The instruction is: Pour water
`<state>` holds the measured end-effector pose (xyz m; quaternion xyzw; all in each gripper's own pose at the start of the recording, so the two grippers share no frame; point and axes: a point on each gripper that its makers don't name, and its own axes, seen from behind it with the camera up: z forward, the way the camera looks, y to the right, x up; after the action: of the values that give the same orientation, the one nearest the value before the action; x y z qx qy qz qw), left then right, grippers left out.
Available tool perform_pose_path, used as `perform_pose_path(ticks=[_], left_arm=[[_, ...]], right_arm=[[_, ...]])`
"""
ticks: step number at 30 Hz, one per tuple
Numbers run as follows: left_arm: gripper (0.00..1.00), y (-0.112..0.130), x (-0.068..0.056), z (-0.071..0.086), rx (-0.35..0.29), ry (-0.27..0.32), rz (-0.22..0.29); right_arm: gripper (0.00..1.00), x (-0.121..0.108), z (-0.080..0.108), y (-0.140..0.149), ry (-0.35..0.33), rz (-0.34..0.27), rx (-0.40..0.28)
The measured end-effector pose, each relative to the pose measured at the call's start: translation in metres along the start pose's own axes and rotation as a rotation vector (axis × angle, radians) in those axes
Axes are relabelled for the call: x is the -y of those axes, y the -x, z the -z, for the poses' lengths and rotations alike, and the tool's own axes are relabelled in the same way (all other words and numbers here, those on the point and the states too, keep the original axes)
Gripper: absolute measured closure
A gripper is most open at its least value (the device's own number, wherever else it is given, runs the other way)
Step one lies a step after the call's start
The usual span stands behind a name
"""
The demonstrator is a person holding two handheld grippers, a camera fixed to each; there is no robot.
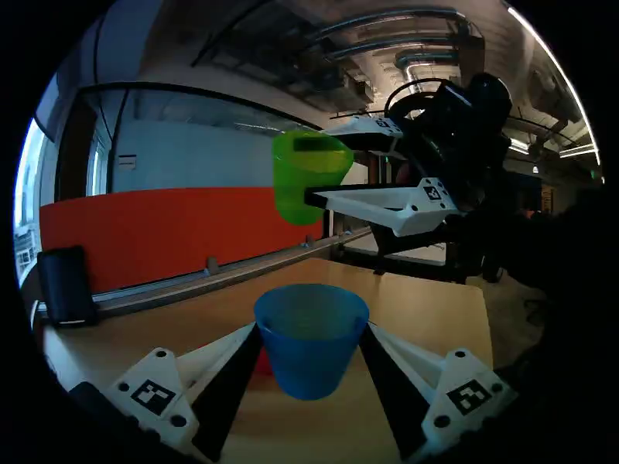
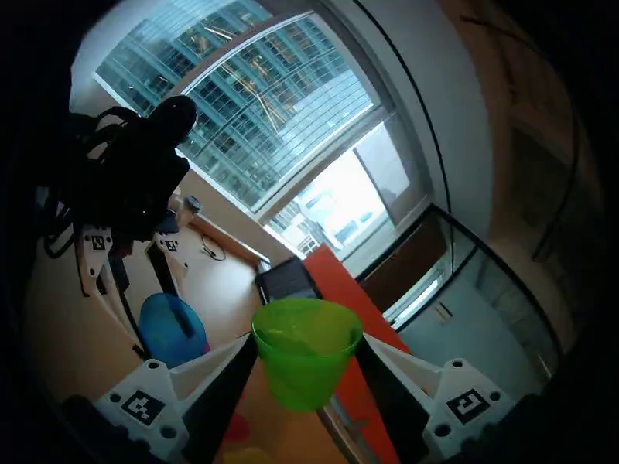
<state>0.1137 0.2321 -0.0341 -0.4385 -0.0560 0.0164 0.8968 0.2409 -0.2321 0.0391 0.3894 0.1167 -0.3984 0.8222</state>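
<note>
Nearest in the left gripper view, the left gripper [image 1: 311, 332] has its jaws about half open and clenched on the blue cup [image 1: 311, 359], one finger pressed to each side of its wall. The cup stands upright with its mouth open to the top and seems to be lifted just off the bench [image 1: 433, 301]. A small red thing [image 1: 265, 362] peeks out behind it, too hidden to name. Farther off and higher, slightly left of centre, the right gripper [image 1: 321, 166] reaches in from the right, rolled so that one finger stands above the other. Its jaws are set just as wide and grasp the green cup [image 1: 302, 182], which hangs above and beyond the blue one, well apart from it. Judging by that roll, the pour is at its tipping stage. Both cups are gripped and brought together, but no stream shows, and I cannot tell whether either cup holds water. What seems left is to bring the green rim over the blue mouth, finish the tilt and right the cup. Beyond, at the bench's far left, a dark slab [image 1: 66, 286] leans before an orange wall panel [image 1: 178, 232].
</note>
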Motion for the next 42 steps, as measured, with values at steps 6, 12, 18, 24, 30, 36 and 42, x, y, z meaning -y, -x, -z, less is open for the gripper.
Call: perform_pose_path(ticks=[6,12,18,24,30,36,42], left_arm=[[0.14,0.000,-0.003,-0.001,0.002,0.006,-0.003],[0.15,-0.001,-0.004,-0.002,0.001,0.008,-0.008],[0.15,-0.003,-0.006,-0.003,-0.002,0.015,-0.005],[0.15,-0.004,-0.006,-0.004,-0.002,0.015,-0.011],[0.15,-0.005,-0.006,-0.004,-0.004,0.015,-0.013],[0.15,-0.005,-0.007,-0.004,-0.004,0.017,-0.013],[0.15,-0.005,-0.006,-0.003,-0.002,0.017,-0.016]], right_arm=[[0.10,-0.002,-0.004,-0.004,0.005,0.070,0.000],[0.10,-0.004,-0.008,-0.007,0.008,0.137,0.001],[0.10,-0.008,-0.011,-0.007,0.018,0.202,0.010],[0.10,-0.011,-0.012,-0.008,0.024,0.250,0.018],[0.10,-0.016,-0.013,-0.010,0.035,0.286,0.018],[0.10,-0.020,-0.012,-0.011,0.049,0.321,0.016],[0.10,-0.023,-0.012,-0.014,0.057,0.340,0.008]])
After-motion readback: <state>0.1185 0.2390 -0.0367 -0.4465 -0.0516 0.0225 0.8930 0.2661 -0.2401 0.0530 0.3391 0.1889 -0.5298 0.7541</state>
